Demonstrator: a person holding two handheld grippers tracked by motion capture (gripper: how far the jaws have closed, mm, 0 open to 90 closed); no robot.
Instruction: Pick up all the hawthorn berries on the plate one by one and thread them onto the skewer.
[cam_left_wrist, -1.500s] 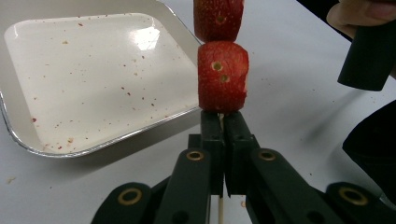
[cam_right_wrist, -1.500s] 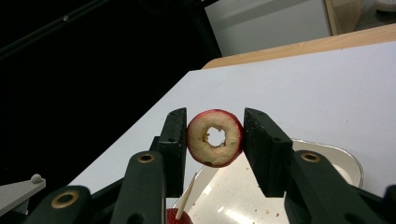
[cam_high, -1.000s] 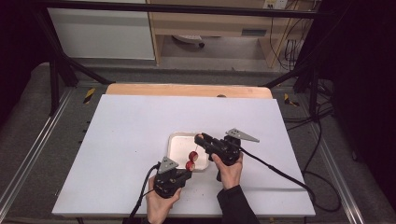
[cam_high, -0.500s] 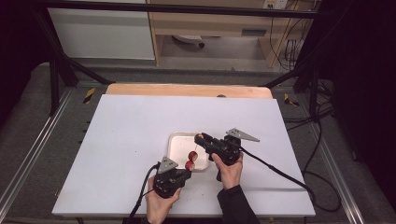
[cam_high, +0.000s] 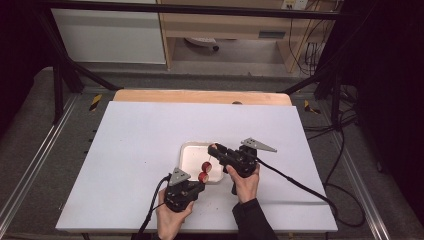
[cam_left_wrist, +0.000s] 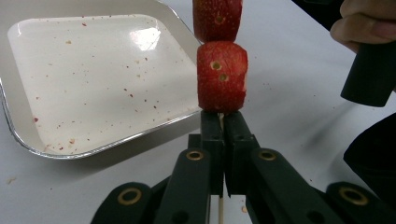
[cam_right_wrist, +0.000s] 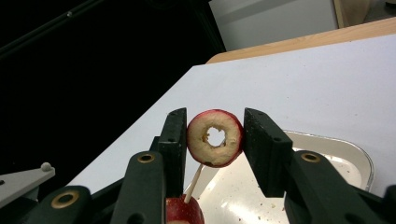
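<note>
White rectangular table top (cam_high: 130, 165): work surface, with a bare wooden strip (cam_high: 200, 96) along its far edge.

Shallow white rectangular tray with a foil rim (cam_high: 189, 154): lies near the middle of the table toward the person. It is speckled with red crumbs in the left gripper view (cam_left_wrist: 93, 79) and is judged to serve as a catch-all beneath the skewering, since both grippers work over or beside it.

Right gripper (cam_high: 216, 150): held above the tray's right side. Its jaws pinch a cored red-skinned fruit ring with pale flesh (cam_right_wrist: 215, 138) by its skin on both sides. This grip leaves the central hole free and faces it toward the stick tip, presumably so that the ring can be threaded on.

Left gripper (cam_high: 199, 180): rests low at the tray's near edge. Its jaws are pressed together on the lower part of a thin pale wooden skewer (cam_left_wrist: 220, 119), clamping it so the free end points up toward the ring (cam_right_wrist: 194, 183).

Two red fruit chunks (cam_left_wrist: 222, 77): already threaded, the lower sitting directly on the left jaw tips, the second stacked against it. Held low, they leave the tip bare for the next piece.
</note>
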